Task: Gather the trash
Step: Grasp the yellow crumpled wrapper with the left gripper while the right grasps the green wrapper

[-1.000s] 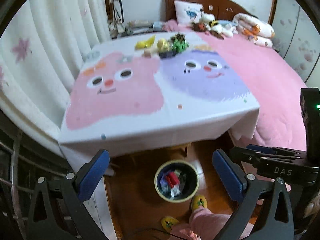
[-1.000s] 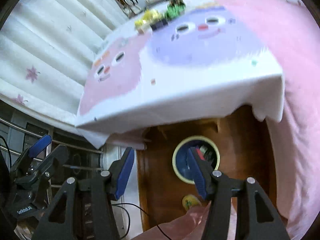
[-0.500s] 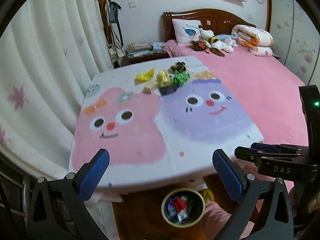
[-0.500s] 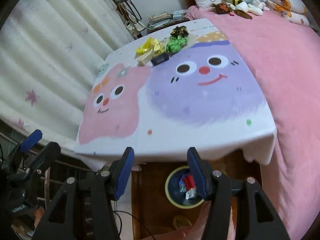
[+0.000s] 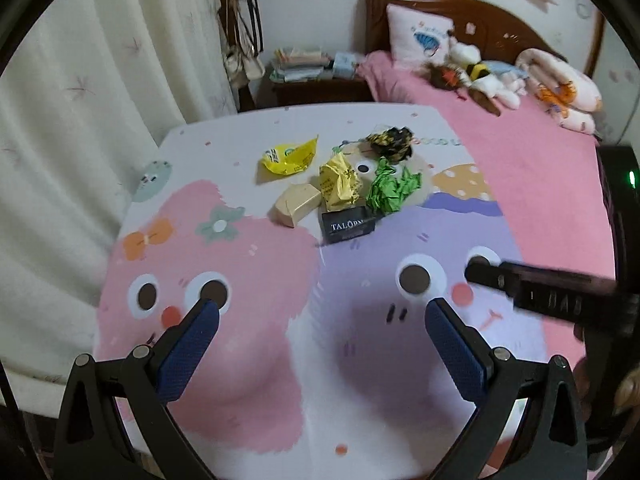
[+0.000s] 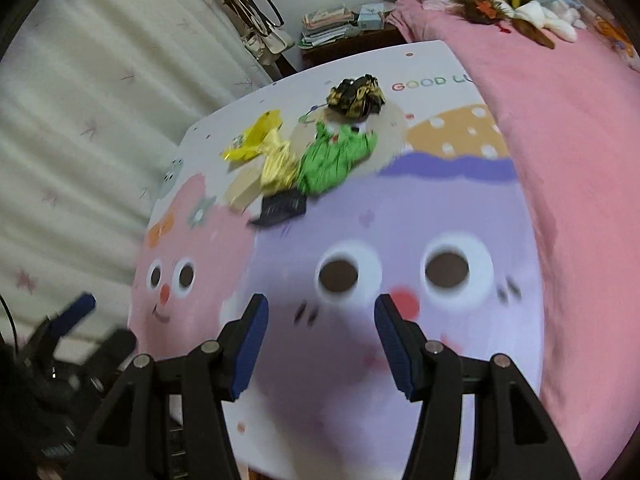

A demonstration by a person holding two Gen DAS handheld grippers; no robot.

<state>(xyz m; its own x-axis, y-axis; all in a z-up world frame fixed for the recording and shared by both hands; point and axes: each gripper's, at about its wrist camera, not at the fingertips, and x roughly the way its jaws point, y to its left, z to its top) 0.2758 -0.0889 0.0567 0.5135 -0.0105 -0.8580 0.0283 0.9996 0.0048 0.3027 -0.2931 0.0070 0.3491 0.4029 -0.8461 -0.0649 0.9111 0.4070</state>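
Note:
A cluster of trash lies at the far side of the table (image 5: 248,364): a yellow wrapper (image 5: 289,157), a crumpled yellow paper (image 5: 339,183), a tan box (image 5: 298,203), a black box (image 5: 347,225), a green crumpled wrapper (image 5: 391,190) and a dark crumpled wrapper (image 5: 391,143). The green wrapper (image 6: 335,157) and black box (image 6: 282,207) also show in the right wrist view. My left gripper (image 5: 318,322) is open and empty above the near half of the table. My right gripper (image 6: 318,318) is open and empty, short of the cluster.
The table wears a cloth with a pink face and a purple face. A pink bed (image 5: 532,168) with plush toys (image 5: 476,74) lies to the right. White curtains (image 5: 80,128) hang on the left. A nightstand with books (image 5: 300,68) stands behind the table.
Both grippers have risen from floor level and moved forward over the table. The trash bin under the table's front edge has dropped out of view. Both stayed open.

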